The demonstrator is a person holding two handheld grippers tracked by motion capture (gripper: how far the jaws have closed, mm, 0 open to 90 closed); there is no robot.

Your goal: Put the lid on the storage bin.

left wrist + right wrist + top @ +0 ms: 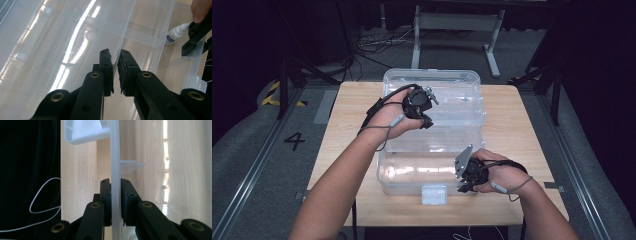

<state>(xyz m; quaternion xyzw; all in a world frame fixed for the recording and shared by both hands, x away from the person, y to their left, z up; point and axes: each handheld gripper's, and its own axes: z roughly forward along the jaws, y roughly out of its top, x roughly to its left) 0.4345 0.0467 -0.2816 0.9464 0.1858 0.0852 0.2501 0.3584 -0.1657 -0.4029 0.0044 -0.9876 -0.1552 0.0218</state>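
Note:
A clear plastic storage box (407, 176) stands on the wooden table (512, 130), its clear lid (457, 92) raised behind it. My left gripper (426, 119) is over the middle of the box, and its pads are shut on a thin clear edge of the lid (126, 27). My right gripper (463, 176) is at the box's front right, shut on the upright clear rim (115, 155). A small white bottle (175, 33) lies inside the box, near the right gripper's black jaws as they appear in the left gripper view.
A white latch (434, 194) sits at the box's front centre. The table edge (437, 222) lies just in front of it. Cables and a grey metal frame (457, 22) stand on the floor beyond the table. A thin white cable (42, 207) hangs in the dark beside the table.

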